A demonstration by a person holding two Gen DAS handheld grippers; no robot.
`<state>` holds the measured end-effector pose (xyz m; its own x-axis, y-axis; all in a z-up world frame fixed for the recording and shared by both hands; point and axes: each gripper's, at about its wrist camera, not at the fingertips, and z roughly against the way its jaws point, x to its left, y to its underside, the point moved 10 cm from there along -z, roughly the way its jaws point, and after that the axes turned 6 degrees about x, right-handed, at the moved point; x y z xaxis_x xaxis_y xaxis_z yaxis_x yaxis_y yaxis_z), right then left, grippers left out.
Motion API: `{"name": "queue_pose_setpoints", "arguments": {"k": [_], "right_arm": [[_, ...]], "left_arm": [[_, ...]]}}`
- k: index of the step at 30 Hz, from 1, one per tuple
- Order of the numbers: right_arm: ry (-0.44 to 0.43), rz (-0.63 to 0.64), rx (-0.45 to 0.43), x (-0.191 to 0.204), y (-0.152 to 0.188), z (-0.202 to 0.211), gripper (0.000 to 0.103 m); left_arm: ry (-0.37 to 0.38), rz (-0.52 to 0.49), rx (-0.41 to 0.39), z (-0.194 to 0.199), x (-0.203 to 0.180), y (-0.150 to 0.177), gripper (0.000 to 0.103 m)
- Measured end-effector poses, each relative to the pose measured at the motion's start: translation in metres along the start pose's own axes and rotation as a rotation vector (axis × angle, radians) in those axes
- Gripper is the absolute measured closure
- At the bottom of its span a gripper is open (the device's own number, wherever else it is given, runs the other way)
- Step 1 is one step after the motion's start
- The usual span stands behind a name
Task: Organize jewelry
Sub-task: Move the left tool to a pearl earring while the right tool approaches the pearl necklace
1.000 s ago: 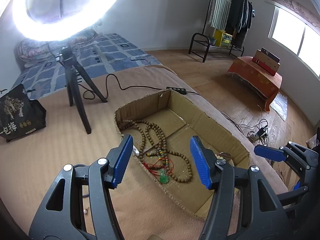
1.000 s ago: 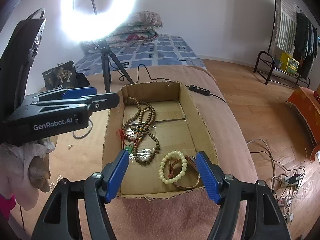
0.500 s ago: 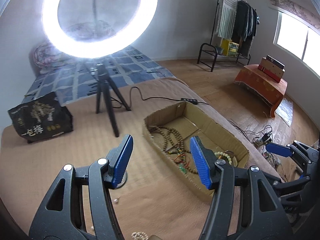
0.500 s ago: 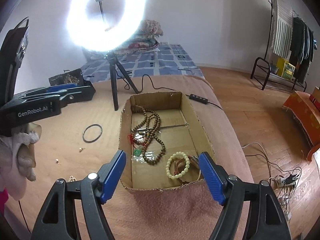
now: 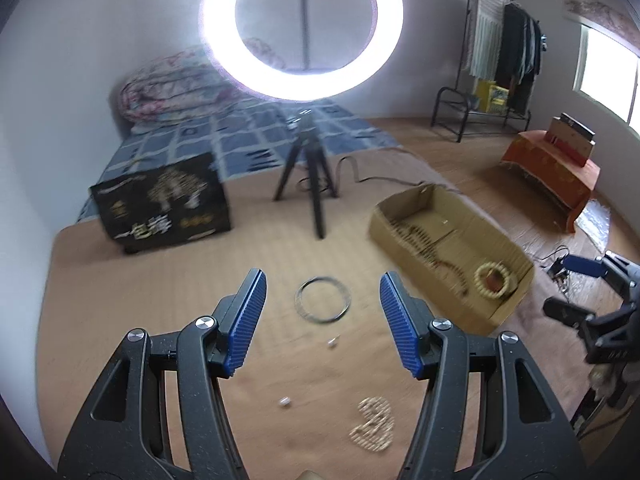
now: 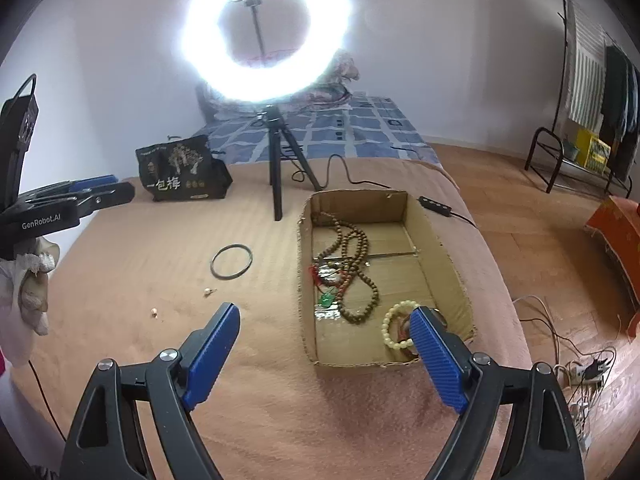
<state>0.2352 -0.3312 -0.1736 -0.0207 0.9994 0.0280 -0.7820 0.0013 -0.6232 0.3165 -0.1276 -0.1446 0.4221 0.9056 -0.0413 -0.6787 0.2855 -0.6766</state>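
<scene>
A shallow cardboard box lies on the tan bed cover. It holds brown bead necklaces, a green pendant and a pale bead bracelet. A black ring bangle lies left of the box. A pale bead string and two small loose pieces lie nearby. My left gripper is open and empty above the bangle. My right gripper is open and empty at the box's near left corner.
A ring light on a black tripod stands behind the box, its cable running past. A black printed bag sits at the back left. The bed's right edge drops to a wooden floor with cables.
My left gripper has swung left, away from the box, and now faces the black bangle and loose beads. My right gripper has pulled back and left a little. Both stay open.
</scene>
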Motion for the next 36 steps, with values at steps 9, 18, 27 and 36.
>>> {"name": "queue_pose_setpoints", "arguments": {"k": [9,18,27,36], "right_arm": [[-0.077,0.062,0.048,0.038,0.015,-0.013,0.013],[-0.208,0.176,0.121,0.095,0.043,-0.04,0.013],[-0.279,0.268,0.23,0.136,0.081,-0.081,0.013],[-0.314,0.32,0.288,0.157,0.097,-0.108,0.013]], "left_arm": [[-0.005,0.059,0.064,-0.003,0.042,0.052,0.042],[0.071,0.116,0.149,-0.023,0.048,0.106,0.053],[0.115,0.096,0.228,-0.057,0.035,0.141,0.065],[0.117,0.091,0.256,-0.088,0.032,0.146,0.075]]}}
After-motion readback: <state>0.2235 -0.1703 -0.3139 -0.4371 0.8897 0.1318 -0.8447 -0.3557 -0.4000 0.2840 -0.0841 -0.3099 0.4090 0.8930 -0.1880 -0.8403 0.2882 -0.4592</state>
